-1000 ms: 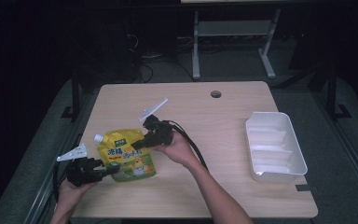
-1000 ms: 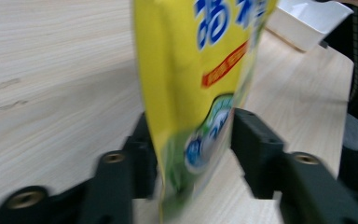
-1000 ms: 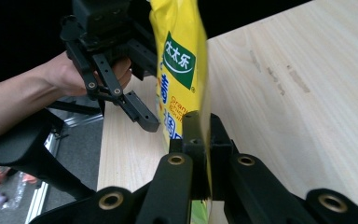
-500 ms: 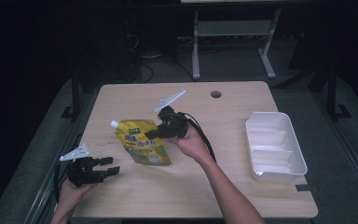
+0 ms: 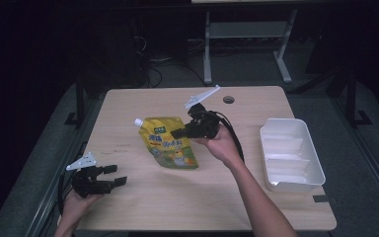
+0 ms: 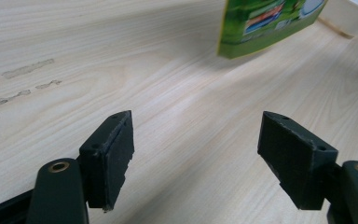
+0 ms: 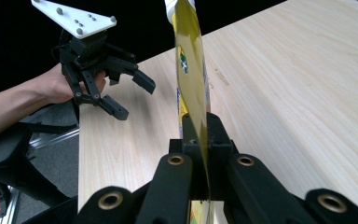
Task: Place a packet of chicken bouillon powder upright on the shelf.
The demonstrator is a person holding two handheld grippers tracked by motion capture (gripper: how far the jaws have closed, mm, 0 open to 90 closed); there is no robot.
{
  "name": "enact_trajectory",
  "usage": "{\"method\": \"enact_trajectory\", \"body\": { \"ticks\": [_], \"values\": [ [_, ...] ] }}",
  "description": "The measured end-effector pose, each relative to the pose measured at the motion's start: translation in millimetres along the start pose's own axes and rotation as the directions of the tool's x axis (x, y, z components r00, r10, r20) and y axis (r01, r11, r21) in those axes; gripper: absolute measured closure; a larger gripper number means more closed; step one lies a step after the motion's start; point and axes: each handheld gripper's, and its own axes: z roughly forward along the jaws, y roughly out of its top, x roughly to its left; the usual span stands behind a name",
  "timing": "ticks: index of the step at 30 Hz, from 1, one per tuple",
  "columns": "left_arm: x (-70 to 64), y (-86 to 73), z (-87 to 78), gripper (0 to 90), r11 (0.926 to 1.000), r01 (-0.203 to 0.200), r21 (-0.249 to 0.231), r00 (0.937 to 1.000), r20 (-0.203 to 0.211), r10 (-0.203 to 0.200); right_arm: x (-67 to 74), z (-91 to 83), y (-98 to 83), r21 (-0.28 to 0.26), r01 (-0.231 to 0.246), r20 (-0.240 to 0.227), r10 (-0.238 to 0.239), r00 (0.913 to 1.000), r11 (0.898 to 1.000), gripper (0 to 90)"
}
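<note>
Near the middle of the wooden table, your right gripper has its jaws pressed together on the side edge of the yellow spout pouch, whose white cap points toward the far left. From the high view the pouch looks almost flat on the table; your right gripper view shows it edge-on, standing as a thin yellow sheet pinched between the jaws, so it is probably lifted, though the gap beneath is hard to judge. Left of the pouch and nearer you, your left gripper sits by the table's near-left corner, jaws spread wide with nothing between them; its own view shows bare wood there and the pouch's green bottom corner beyond. Right of the pouch lies a white divided tray.
</note>
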Motion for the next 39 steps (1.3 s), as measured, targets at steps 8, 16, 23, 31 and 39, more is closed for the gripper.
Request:
{"method": "enact_trajectory", "body": {
  "ticks": [8,16,23,31,39],
  "values": [
    [-0.7,-0.2,1.0,26.3,0.9999,-0.009,0.011,0.9999,-0.008,0.009,-3.7,-18.2,-3.2,-0.014,-0.003,0.020,0.003,0.9998,1.000,89.6],
    [-0.4,-0.3,0.7,23.9,0.9999,-0.006,0.010,0.9999,-0.012,0.006,-4.8,-42.4,-6.9,-0.026,0.000,0.054,0.002,0.9986,1.000,89.6],
    [-0.4,-0.3,0.6,23.3,0.9999,-0.003,0.015,0.9998,-0.022,0.004,-9.5,-69.2,-14.0,-0.046,-0.015,0.078,0.019,0.9968,0.999,89.6],
    [-2.5,-0.2,2.9,21.2,0.9993,-0.021,0.031,0.9988,-0.045,0.022,-11.8,-95.1,-22.5,-0.058,-0.021,0.110,0.027,0.9936,0.998,89.6],
    [-3.2,-1.1,3.1,19.7,0.9989,-0.023,0.040,0.9981,-0.056,0.025,-12.1,-117.6,-28.9,-0.071,-0.021,0.133,0.031,0.9907,0.997,89.6]
  ]
}}
